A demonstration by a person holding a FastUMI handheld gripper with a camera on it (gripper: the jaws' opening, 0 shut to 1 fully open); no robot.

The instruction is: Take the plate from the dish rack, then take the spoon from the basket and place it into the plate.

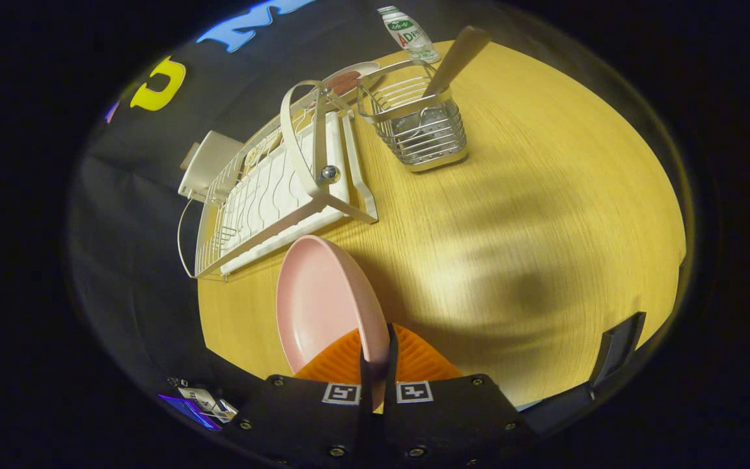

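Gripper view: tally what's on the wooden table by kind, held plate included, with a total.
Plates: 1, round pink plate, on edge, gripped between the fingers
Dish racks: 1, white wire dish rack
Baskets: 1, metal wire basket
Spoons: 1, wooden-handled spoon standing in the basket
Bottles: 1, small plastic bottle
Total: 5

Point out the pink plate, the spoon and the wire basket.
pink plate (319, 299): gripper view, on its inner face, ahead of the gripper (375, 365) whose fingers clamp its rim.
spoon (459, 55): gripper view, on its handle, sticking up out of the basket.
wire basket (427, 133): gripper view, on its front wall.
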